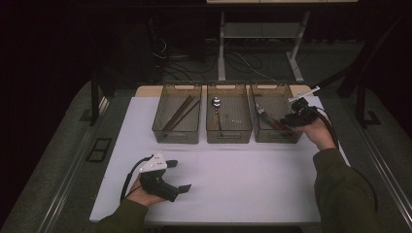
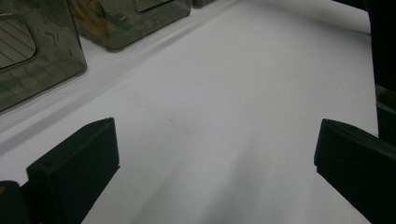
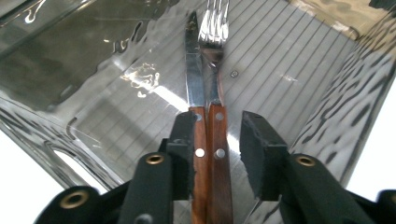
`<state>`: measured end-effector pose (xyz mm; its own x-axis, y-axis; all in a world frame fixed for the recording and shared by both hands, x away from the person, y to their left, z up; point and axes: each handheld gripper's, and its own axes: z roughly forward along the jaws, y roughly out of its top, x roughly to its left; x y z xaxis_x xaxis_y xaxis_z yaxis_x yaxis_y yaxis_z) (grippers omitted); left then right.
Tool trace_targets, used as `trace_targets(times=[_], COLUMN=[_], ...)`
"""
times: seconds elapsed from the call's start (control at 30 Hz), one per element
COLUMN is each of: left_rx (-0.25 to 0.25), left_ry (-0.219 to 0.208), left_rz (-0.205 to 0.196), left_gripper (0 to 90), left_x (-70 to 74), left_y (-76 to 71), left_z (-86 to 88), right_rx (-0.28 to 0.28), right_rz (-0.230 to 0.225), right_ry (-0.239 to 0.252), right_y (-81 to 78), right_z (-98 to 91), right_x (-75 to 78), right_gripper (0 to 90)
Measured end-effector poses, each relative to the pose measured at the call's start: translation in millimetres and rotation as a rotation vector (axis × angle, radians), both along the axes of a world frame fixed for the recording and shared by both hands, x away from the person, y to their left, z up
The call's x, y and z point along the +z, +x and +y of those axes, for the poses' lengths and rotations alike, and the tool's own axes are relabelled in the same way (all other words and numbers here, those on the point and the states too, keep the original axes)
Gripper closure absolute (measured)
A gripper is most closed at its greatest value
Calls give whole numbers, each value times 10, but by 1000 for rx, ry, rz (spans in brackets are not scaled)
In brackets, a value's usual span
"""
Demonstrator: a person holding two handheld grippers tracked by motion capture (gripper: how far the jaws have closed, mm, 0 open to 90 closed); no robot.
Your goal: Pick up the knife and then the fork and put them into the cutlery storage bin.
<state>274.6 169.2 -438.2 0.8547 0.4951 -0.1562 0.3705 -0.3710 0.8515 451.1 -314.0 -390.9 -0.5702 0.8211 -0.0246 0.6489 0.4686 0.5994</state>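
Two wooden-handled pieces, knife [image 3: 195, 88] and fork [image 3: 215, 93], carry no readable writing.

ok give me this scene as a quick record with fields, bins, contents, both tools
bins: three clear bins in a row on the white table
left bin: chopsticks
middle bin: spoon
right bin: knife and fork, side by side
right tool: in right bin, jaws astride both wooden handles, gap at one pad
left tool: open, over bare table

Dim room; grey carpeted floor [image 1: 58, 160]; white-legged desk frame [image 1: 221, 48] behind the table; cables [image 1: 243, 60] trailing beneath it.
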Motion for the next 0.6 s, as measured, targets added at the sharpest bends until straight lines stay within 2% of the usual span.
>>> trace_targets(times=[0.27,0.37,0.5,0.6], left_rx=[-2,-2,-4,-8], left_ry=[3,11,17,21], left_rz=[-2,-4,-6,-6], left_gripper=[0,0,0,0], left_x=[-9,-3,-6,-10], left_y=[13,25,47,55], left_z=[-3,2,9,10], right_rx=[-25,-24,-27,-39], right_rz=[-25,-33,-58,-93], right_ry=[64,103,144,175], right_y=[-34,-60,-108,-163], right_z=[-46,-67,-88,-98], right_x=[56,92,136,165], right_gripper=[463,409,358,308])
